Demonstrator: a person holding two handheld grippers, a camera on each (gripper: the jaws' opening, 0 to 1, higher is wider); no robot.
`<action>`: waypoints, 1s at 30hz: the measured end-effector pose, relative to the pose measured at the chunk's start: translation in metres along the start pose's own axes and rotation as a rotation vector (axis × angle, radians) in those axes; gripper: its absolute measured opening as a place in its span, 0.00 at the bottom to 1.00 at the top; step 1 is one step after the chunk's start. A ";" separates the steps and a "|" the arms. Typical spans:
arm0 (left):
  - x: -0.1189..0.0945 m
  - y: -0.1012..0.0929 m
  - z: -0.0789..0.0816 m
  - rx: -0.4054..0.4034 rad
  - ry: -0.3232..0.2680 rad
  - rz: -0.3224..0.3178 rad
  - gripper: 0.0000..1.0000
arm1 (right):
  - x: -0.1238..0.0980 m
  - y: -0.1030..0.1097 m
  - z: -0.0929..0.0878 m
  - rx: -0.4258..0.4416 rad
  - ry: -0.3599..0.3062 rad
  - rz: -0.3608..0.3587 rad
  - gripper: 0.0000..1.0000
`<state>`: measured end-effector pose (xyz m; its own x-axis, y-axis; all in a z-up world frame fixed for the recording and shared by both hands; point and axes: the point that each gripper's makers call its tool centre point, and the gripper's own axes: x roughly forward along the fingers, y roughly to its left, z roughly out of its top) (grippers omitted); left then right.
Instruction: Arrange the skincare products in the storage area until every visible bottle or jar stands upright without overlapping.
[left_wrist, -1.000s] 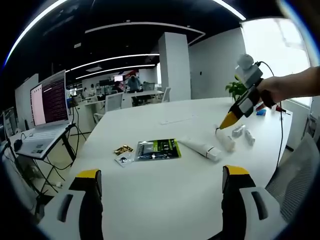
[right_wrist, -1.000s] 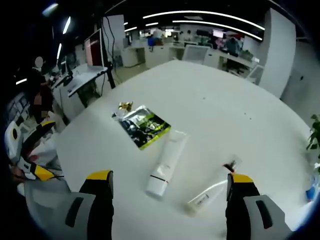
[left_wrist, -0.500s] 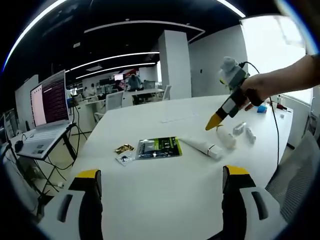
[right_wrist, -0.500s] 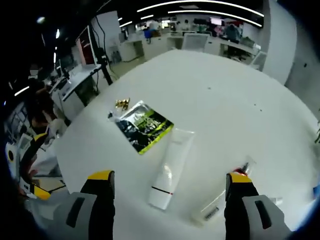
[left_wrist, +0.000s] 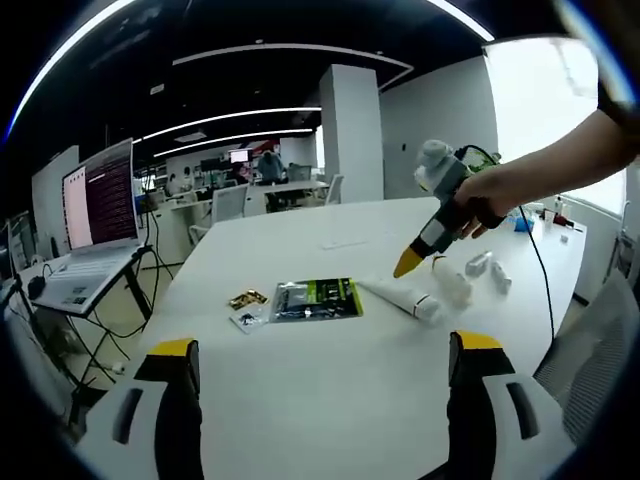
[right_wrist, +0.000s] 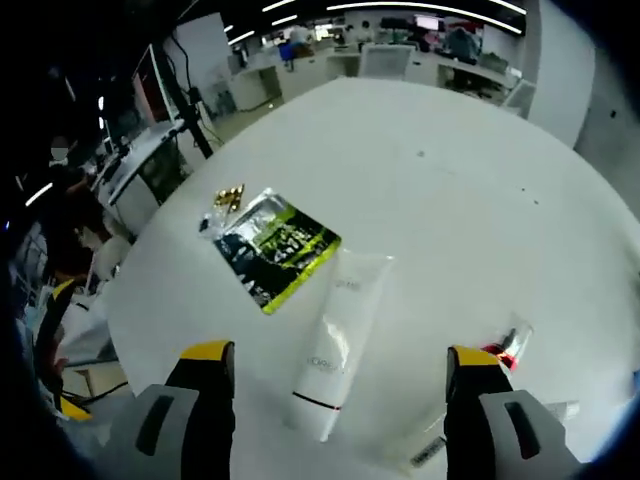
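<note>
A white tube (left_wrist: 402, 297) lies flat on the white table (left_wrist: 330, 400), with a few small bottles (left_wrist: 455, 283) lying just beyond it. My right gripper (left_wrist: 408, 264), held by a hand, hovers over the tube's near end. Seen from that gripper, the white tube (right_wrist: 338, 345) lies between the two wide-apart jaws of my right gripper (right_wrist: 338, 356), which is open. A small clear tube with a red end (right_wrist: 507, 345) lies by the right jaw. My left gripper (left_wrist: 323, 346) is open above bare table, holding nothing.
A green sachet (left_wrist: 318, 297) and a small gold packet (left_wrist: 246, 299) lie left of the tube; both also show as green sachet (right_wrist: 275, 247) and gold packet (right_wrist: 228, 197). A laptop (left_wrist: 100, 205) stands on a side desk. A grey chair (left_wrist: 590, 370) is at the right.
The right gripper has moved left and come over the white tube, which now sits centred between its jaws. The left gripper has stayed where it was.
</note>
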<state>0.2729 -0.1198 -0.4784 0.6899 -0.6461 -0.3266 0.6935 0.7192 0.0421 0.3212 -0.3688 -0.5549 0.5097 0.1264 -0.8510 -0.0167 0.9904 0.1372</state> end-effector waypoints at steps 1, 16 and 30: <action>0.000 0.000 0.001 0.000 -0.003 0.002 0.98 | 0.001 0.002 0.000 0.004 0.006 0.001 0.92; 0.001 0.001 -0.004 0.027 0.025 0.011 0.93 | 0.044 -0.009 0.016 -0.016 0.068 -0.048 0.84; 0.001 0.000 -0.006 0.018 0.031 0.008 0.91 | 0.052 -0.006 0.006 -0.033 0.113 -0.064 0.79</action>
<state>0.2724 -0.1182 -0.4844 0.6888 -0.6317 -0.3556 0.6918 0.7194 0.0620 0.3527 -0.3690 -0.5971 0.4106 0.0664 -0.9094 -0.0163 0.9977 0.0655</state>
